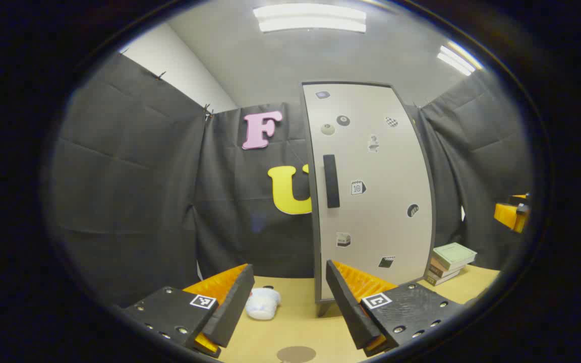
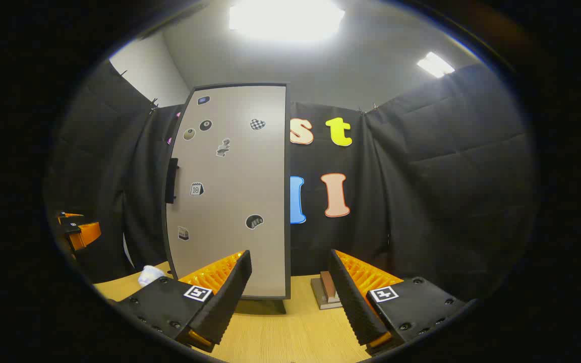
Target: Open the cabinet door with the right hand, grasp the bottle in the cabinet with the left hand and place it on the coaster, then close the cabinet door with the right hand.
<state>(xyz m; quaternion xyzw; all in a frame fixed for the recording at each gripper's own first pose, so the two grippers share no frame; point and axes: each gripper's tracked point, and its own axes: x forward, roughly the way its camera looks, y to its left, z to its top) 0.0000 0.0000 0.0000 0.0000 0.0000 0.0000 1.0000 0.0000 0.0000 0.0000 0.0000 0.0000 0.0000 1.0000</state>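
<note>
Progress: nothing done yet, judging by the shut door; all three steps left.
Cabinet door (image 2: pixel 230 191): closed flat against the cabinet, stickers dotted over its face; seen at 12 o'clock ahead of the right tongs.
Handle (image 1: pixel 331 181): dark upright bar at the door's 9 o'clock edge, untouched, well apart from both tongs.
Right tongs (image 2: pixel 289 287): spread wide, nothing between the fingers, low over the bench (image 2: pixel 280 338) facing the door; also glimpsed at 3 o'clock in the left gripper view.
Left tongs (image 1: pixel 289 297): spread wide too, holding nothing, pointed at the cabinet's 9 o'clock edge; glimpsed at 9 o'clock in the right gripper view.
Bottle: presumably behind the shut door; hidden, so cannot tell where inside it stands.
Coaster (image 1: pixel 296 354): brown round disc flat on the bench at 6 o'clock between the left fingers, bare.
White soft thing (image 1: pixel 263 304): small lump on the bench at 9 o'clock of the cabinet's foot, just past the left tongs; not part of the job.
Books (image 1: pixel 449 262): short stack at 3 o'clock of the cabinet, clear of the door's swing as far as can be judged.
Next, as a judgement: right tongs to the handle, pull the door open; then the left reach for the bottle, set-down on the coaster, door shut again.
</note>
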